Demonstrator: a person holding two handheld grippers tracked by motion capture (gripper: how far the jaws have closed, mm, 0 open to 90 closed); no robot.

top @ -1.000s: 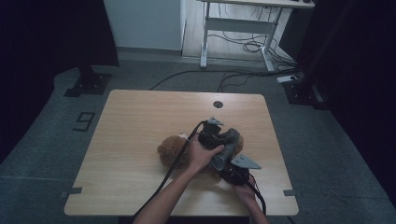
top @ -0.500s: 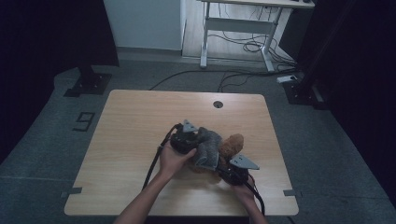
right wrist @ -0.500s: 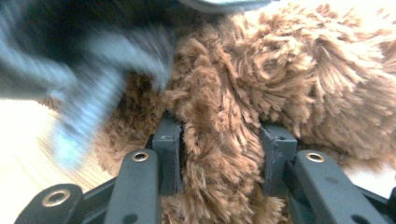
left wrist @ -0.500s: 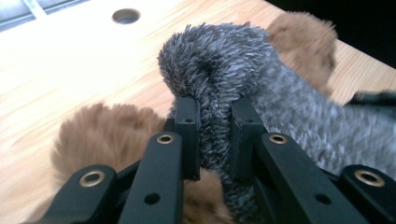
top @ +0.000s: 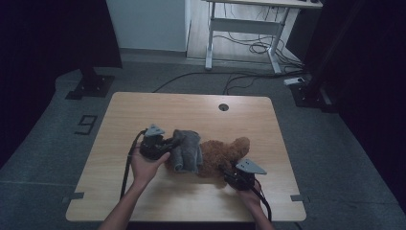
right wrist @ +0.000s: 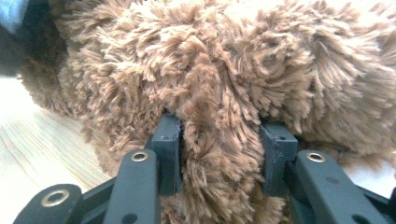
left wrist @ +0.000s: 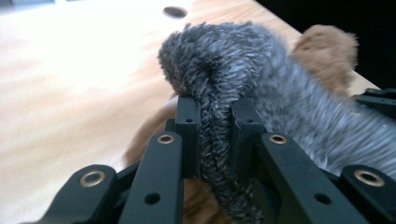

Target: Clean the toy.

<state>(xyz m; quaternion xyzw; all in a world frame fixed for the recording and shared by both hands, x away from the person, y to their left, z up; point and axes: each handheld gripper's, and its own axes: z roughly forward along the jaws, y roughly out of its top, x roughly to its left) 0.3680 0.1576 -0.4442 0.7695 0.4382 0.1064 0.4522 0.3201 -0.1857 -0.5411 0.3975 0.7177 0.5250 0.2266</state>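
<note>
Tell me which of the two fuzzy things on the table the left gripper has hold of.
The grey cloth: a fold of it is pinched in the left gripper. The brown plush toy is clamped by the right gripper instead.

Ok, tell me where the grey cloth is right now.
In the high view the grey cloth lies draped over the left end of the brown plush toy, near the table's front, pinched by the left tongs.

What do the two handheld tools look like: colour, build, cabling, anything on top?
Both are black. The left tool and right tool each carry a grey three-cornered plate on top and trail a black cable toward the person. Their jaws are black linkage bars with brass-ringed pivot holes. Forearms are bare, no sleeves in sight.
</note>
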